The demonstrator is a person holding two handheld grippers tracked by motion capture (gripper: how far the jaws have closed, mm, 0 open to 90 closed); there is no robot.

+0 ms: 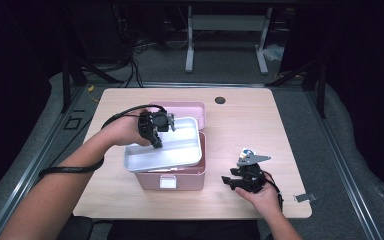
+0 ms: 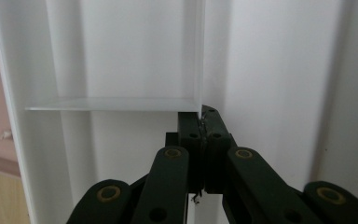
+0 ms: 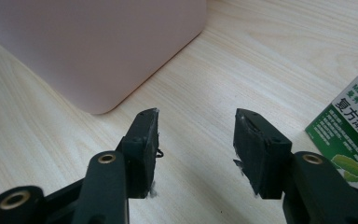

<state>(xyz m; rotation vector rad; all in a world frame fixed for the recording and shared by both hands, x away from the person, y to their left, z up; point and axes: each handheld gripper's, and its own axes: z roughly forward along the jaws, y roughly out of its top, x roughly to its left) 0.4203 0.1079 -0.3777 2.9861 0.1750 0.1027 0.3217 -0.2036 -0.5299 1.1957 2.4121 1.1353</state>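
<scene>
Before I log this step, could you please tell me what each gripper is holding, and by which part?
The left gripper is shut on the white tray, pinching its thin inner divider wall above the pink box. The right gripper is open and holds nothing.

Bare table (image 1: pixel 240 120) right of pink box (image 1: pixel 180 177); green carton (image 3: pixel 349 135) flanks right claw (image 3: pixel 196 123)

A recording lab: dark curtains, floor cables (image 1: pixel 130 65), lone wooden table (image 1: pixel 260 115).

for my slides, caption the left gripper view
Left gripper shut on a thin partition wall of the white tray.
</scene>
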